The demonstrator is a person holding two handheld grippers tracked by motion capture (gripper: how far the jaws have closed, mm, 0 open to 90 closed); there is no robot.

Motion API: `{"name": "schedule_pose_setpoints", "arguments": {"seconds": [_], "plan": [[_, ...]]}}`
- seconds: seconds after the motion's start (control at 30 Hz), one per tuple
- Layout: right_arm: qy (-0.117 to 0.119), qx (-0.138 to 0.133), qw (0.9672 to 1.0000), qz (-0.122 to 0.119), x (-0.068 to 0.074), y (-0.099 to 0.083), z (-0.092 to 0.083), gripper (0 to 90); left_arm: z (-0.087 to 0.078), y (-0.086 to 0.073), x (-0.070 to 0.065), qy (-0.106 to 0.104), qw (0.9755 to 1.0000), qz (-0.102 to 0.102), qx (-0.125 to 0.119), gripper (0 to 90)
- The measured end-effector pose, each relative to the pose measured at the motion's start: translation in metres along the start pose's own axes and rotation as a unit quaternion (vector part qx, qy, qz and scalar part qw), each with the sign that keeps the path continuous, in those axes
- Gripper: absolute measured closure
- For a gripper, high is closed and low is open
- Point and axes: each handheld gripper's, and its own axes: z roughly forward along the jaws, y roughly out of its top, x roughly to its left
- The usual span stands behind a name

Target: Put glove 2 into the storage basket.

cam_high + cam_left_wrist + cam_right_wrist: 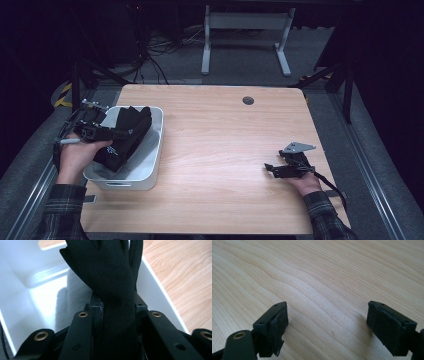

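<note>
At the left of the high view, the left gripper (116, 134) clamps a black glove (125, 137) over the white bin (150, 172). At the lower right, the right gripper (270, 170) rests on the wooden table (220, 135), jaws spread wide with nothing between them.

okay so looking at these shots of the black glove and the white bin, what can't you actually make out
- High view: the white bin's floor is hidden under the black glove; dim light merges glove and left gripper.
- Left gripper view: the glove's fingertips are cut off by the top edge, its cuff hidden among the jaws.
- High view: small pale marking on the glove, too small to read.
- Right gripper view: the right gripper's body lies below the frame.
</note>
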Motion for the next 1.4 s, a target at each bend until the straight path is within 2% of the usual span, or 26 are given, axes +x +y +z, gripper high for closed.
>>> {"name": "schedule_pose_setpoints", "arguments": {"seconds": [0.03, 0.2, 0.3, 0.4, 0.43, 0.57, 0.67, 0.77, 0.83, 0.87, 1.0, 1.07, 1.17, 1.23, 1.3, 1.4], "plan": [[0.000, 0.000, 1.0000, 0.000, 0.000, 0.000, 0.000, 17.9, 0.000, 0.000, 0.000, 0.000, 1.0000, 0.000, 0.000, 70.5], [0.000, 0.000, 1.0000, 0.000, 0.000, 0.000, 0.000, 18.0, 0.012, -0.008, 0.016, -0.015, 0.9998, -0.014, 0.008, 70.1], [0.000, 0.000, 1.0000, 0.000, 0.000, 0.000, 0.000, 18.0, 0.020, -0.011, 0.021, -0.023, 0.9996, -0.009, 0.015, 69.2], [0.000, 0.000, 1.0000, 0.000, 0.000, 0.000, 0.000, 18.0, 0.025, -0.013, 0.023, -0.020, 0.9995, -0.006, 0.023, 65.9], [0.000, 0.000, 1.0000, 0.000, 0.000, 0.000, 0.000, 18.0, 0.028, -0.014, 0.024, -0.013, 0.9996, -0.001, 0.026, 65.9], [0.000, 0.000, 1.0000, 0.000, 0.000, 0.000, 0.000, 18.0, 0.034, -0.016, 0.029, 0.008, 0.9996, -0.002, 0.028, 49.0], [-0.001, 0.000, 1.0000, 0.000, 0.000, 0.000, 0.000, 18.0, 0.033, -0.017, 0.028, 0.025, 0.9994, 0.004, 0.022, 37.8], [-0.001, 0.000, 1.0000, 0.000, 0.000, 0.000, 0.000, 18.0, 0.033, -0.017, 0.028, 0.033, 0.9992, 0.012, 0.020, 26.2], [0.000, 0.000, 1.0000, 0.000, 0.000, 0.000, 0.000, 18.0, 0.030, -0.017, 0.026, 0.051, 0.9983, 0.020, 0.021, 20.2], [0.000, 0.000, 1.0000, 0.000, 0.000, 0.000, 0.000, 18.0, 0.030, -0.017, 0.026, 0.051, 0.9983, 0.020, 0.021, 17.3], [0.000, 0.000, 1.0000, 0.000, 0.000, 0.000, 0.000, 18.0, 0.021, -0.016, 0.025, 0.067, 0.9973, 0.027, 0.012, 15.6], [-0.001, 0.000, 1.0000, 0.000, 0.000, 0.000, 0.000, 18.0, 0.014, -0.014, 0.023, 0.067, 0.9973, 0.029, -0.002, 15.5], [0.000, 0.000, 1.0000, 0.000, 0.000, 0.000, 0.000, 18.0, 0.005, -0.012, 0.019, 0.047, 0.9978, 0.023, -0.042, 15.6], [-0.001, 0.000, 1.0000, 0.000, 0.000, 0.000, 0.000, 18.0, 0.002, -0.010, 0.012, 0.053, 0.9968, 0.027, -0.054, 15.6], [-0.001, 0.000, 1.0000, 0.000, 0.000, 0.000, 0.000, 18.0, 0.002, -0.010, 0.009, 0.050, 0.9967, 0.029, -0.057, 15.5], [0.000, 0.000, 1.0000, 0.000, 0.000, 0.000, 0.000, 18.0, 0.000, -0.008, -0.005, 0.052, 0.9957, 0.042, -0.064, 15.5]]}}
